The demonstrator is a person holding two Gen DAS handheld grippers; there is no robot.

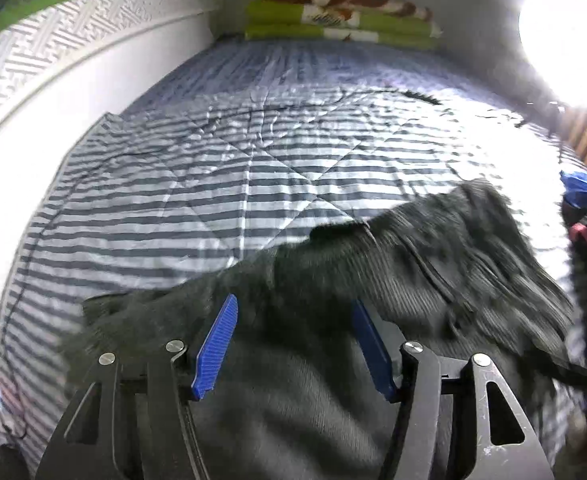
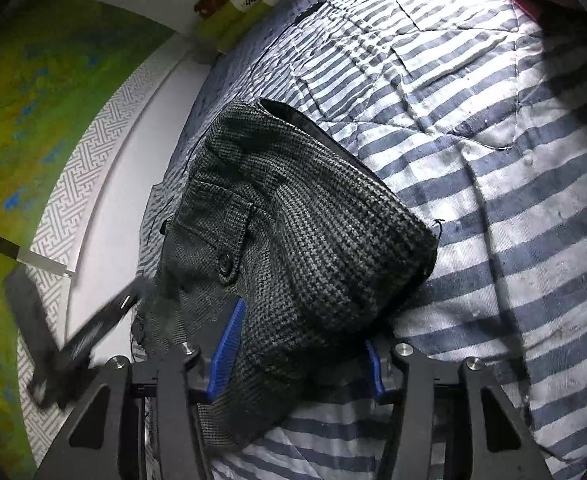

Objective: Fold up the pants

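Right wrist view first: nearest the lens, the right gripper (image 2: pixel 299 348) has its blue pads spread wide, with the near end of the pants (image 2: pixel 293 232) lying between them at 6 o'clock; nothing is pinched. The garment is a grey houndstooth weave, bunched into a loose hump that runs toward 11 o'clock, a buttoned tab (image 2: pixel 229 256) showing on its left flank. At 8 o'clock the left gripper (image 2: pixel 89 336) comes in blurred against the cloth's edge. Beyond, toward 1 o'clock, the striped quilt (image 2: pixel 473 128) spreads under everything.

From the left wrist view, the left gripper (image 1: pixel 293 340) also stands apart, its pads straddling dark, motion-smeared fabric without closing on it. Past the cloth, at 12 o'clock, folded blankets (image 1: pixel 341 16) sit at the far end of the bed.

The pants look soft, fairly thick and limp, so they should drape and sag rather than hold shape, yet the coarse weave ought to resist slipping. Best purchase is probably the waistband or a hem corner, where layers are doubled, one claw at each end.
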